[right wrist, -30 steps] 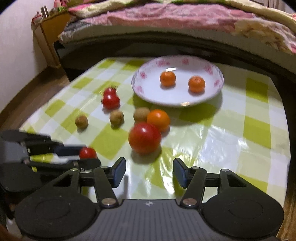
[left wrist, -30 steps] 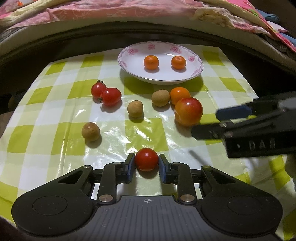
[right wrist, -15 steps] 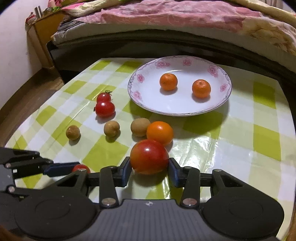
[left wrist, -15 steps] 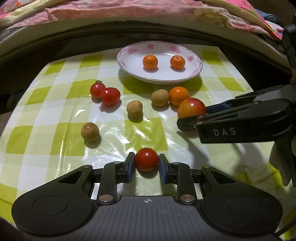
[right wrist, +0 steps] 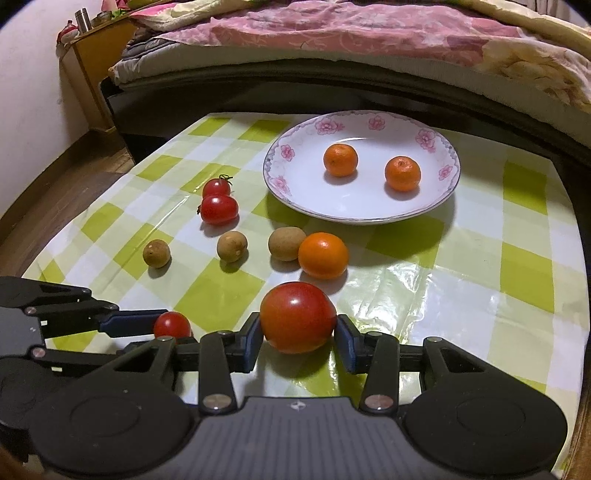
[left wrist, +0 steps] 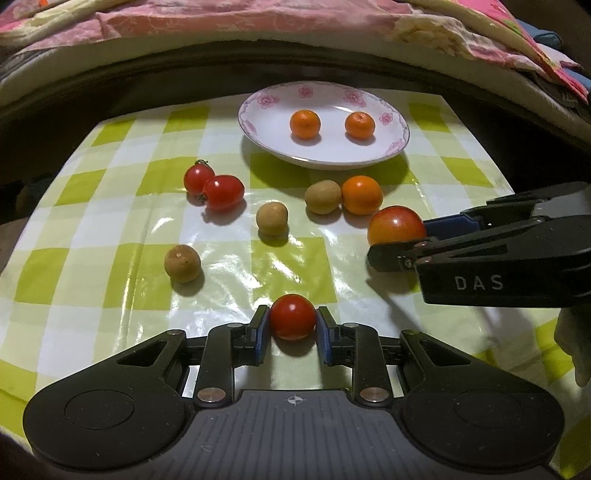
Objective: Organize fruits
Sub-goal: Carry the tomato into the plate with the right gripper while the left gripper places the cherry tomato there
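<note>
My left gripper [left wrist: 292,330] is shut on a small red cherry tomato [left wrist: 293,316] just above the checked cloth; it also shows in the right wrist view [right wrist: 172,325]. My right gripper [right wrist: 298,338] is shut on a large red tomato [right wrist: 297,316], which shows at the right of the left wrist view [left wrist: 397,226]. A white flowered plate [right wrist: 295,181] at the back holds two small oranges [right wrist: 340,159] [right wrist: 402,173]. A loose orange [right wrist: 323,255] lies just beyond the large tomato.
Two cherry tomatoes [right wrist: 218,209] lie left of the plate. Three brown longans [right wrist: 156,253] [right wrist: 232,246] [right wrist: 286,244] sit in a row mid-cloth. A bed with pink bedding [right wrist: 369,33] runs along the far edge. A wooden stand [right wrist: 92,55] is far left.
My right gripper moved forward around the large tomato and closed on it. My left gripper has stayed shut on the cherry tomato in the same spot.
</note>
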The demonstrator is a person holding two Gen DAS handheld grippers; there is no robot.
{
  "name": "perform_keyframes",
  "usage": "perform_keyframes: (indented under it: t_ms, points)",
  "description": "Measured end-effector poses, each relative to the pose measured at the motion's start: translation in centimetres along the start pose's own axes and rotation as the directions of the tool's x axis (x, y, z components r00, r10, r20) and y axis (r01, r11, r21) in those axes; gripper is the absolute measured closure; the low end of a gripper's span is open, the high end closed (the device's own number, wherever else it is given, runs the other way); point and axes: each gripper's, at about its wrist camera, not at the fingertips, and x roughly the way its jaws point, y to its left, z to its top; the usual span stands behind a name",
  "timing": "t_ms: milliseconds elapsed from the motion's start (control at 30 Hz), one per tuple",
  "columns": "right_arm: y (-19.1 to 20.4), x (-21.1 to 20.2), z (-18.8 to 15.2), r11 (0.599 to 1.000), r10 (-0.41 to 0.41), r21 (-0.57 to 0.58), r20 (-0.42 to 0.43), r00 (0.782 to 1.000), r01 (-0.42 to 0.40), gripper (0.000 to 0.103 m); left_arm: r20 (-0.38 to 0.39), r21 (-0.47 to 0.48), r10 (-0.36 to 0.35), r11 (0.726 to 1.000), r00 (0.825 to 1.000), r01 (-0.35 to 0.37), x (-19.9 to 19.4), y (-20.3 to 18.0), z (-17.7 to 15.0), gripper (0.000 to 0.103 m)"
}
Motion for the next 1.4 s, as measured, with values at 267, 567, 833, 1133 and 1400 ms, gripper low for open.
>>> perform_keyframes:
  t_ms: [267,567,833,1133,1400]
  points:
    - [-0.1,-0.9,0.6,1.000,0.008,0.014,0.031,0.999,-0.009,0.059,0.049,-0.024,-0.001,1.000,0.999,0.002,-0.6,0.2,2.0,0.069]
    - [-0.6,-1.5,1.2,0.999,0.008,0.038,0.053,0.999,-0.010,0.059,0.075,-0.032,0.001,0.999,0.997,0.001,-0.3,0.0,3.9,0.069]
    - [-1.6,-2.0,2.2,0.998,-0.009,0.070,0.084,0.996,0.003,0.059,0.104,-0.027,-0.007,1.000,0.995,0.010,0.0,-0.4,5.7,0.070]
    - [-3.3,-2.2,4.2,0.994,-0.035,0.105,0.129,0.991,0.022,0.059,0.141,-0.029,-0.011,0.999,0.990,0.015,1.1,-0.8,8.3,0.071]
    - [-5.5,-0.4,6.1,0.991,-0.053,0.131,0.142,0.988,0.035,0.059,0.143,-0.027,-0.004,1.000,0.990,0.008,3.5,-0.9,10.3,0.071]
